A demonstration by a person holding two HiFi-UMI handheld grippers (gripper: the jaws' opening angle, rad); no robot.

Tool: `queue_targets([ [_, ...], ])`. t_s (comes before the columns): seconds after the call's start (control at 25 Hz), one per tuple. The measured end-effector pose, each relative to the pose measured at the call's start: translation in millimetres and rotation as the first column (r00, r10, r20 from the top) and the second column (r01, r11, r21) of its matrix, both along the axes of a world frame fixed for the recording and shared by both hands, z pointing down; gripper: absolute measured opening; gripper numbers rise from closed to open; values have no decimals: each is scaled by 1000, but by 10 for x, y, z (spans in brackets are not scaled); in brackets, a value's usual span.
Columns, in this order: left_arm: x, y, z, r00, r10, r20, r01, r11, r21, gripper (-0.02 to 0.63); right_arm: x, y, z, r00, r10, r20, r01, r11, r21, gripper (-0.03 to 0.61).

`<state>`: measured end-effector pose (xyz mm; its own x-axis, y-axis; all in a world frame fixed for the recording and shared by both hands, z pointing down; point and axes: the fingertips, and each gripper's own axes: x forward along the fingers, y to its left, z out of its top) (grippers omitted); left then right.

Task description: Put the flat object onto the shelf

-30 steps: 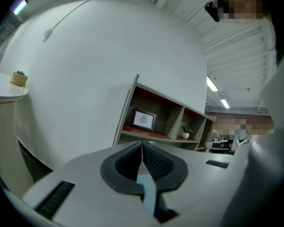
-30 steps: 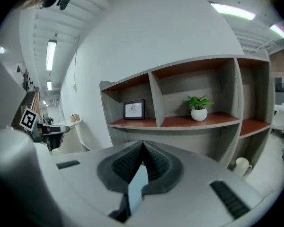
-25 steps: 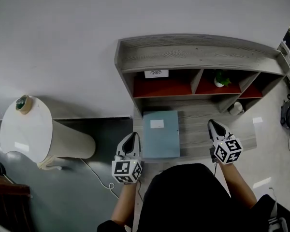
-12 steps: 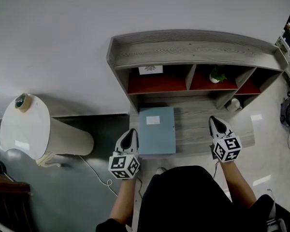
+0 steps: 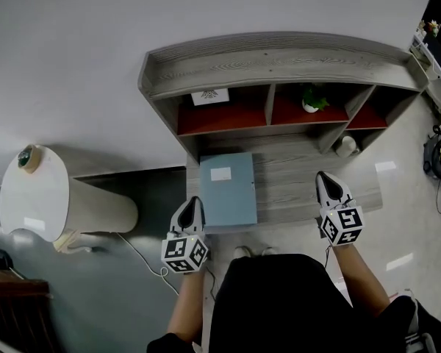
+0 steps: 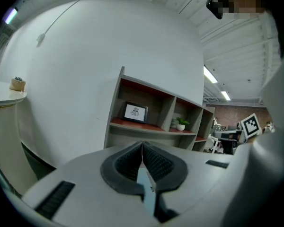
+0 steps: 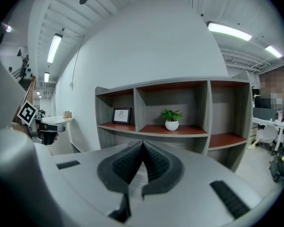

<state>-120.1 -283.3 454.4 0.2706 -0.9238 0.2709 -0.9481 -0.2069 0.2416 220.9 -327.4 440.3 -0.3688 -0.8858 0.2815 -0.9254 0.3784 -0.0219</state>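
A flat pale-blue folder (image 5: 227,190) with a white label lies on the grey wooden desk (image 5: 294,186), in front of the shelf (image 5: 279,57) with its red-floored compartments. My left gripper (image 5: 195,200) is shut and empty, just left of the folder's near corner, beyond the desk's left edge. My right gripper (image 5: 324,176) is shut and empty over the right part of the desk, well apart from the folder. The left gripper view shows its shut jaws aimed at the shelf (image 6: 146,122). In the right gripper view the jaws face the shelf (image 7: 175,108) too.
In the shelf stand a framed picture (image 5: 209,95) at the left and a small potted plant (image 5: 312,98) in the middle. A white cup (image 5: 345,146) sits on the desk's right end. A white round-topped counter (image 5: 37,197) stands left; a cable (image 5: 143,259) lies on the floor.
Both grippers have drawn back a little toward me and stay shut. The head view has shifted, so shelf and desk sit higher and further left. The folder has not moved on the desk.
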Motion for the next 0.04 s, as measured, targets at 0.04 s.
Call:
queue_targets([
  [0.04,32,12,-1,1000,-2,1,2,1000,-2,12,46,6,-18,1000,5,0,-5,1000,6,0],
])
